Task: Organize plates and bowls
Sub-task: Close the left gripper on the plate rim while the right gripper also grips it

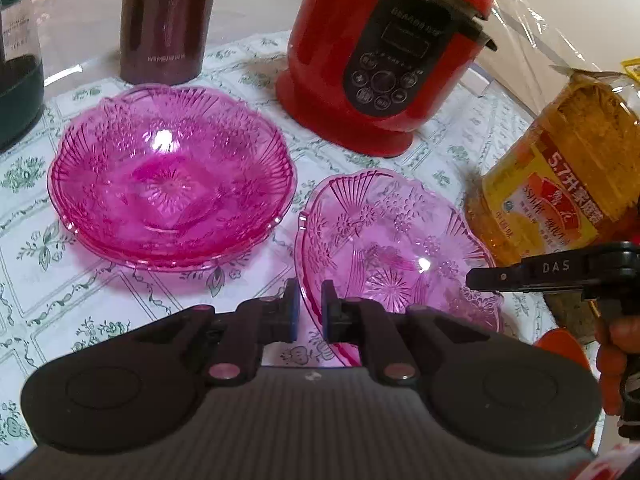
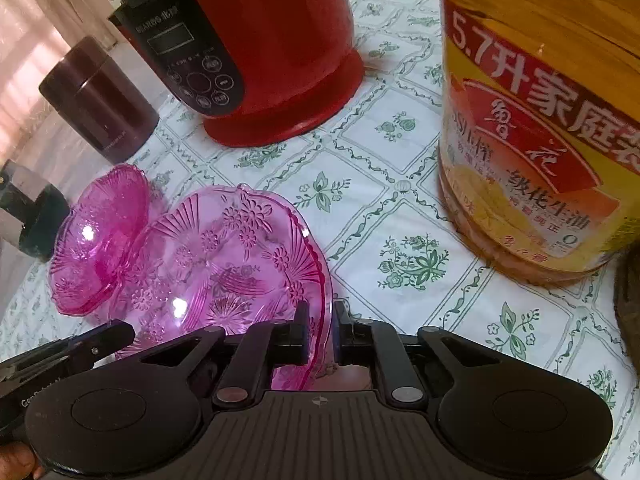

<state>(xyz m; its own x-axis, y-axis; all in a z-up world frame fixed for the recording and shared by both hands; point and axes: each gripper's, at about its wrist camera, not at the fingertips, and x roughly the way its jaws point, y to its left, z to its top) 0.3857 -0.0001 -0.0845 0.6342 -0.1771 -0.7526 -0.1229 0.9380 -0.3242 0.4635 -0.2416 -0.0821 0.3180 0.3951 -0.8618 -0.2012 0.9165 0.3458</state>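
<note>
While the right claw is clenched on the near rim of the tilted pink bowl, lifting that edge off the worktop, the left claw hovers released by its opposite rim, and the stacked pink bowls lie just beyond toward the worktop's far-left edge.
</note>
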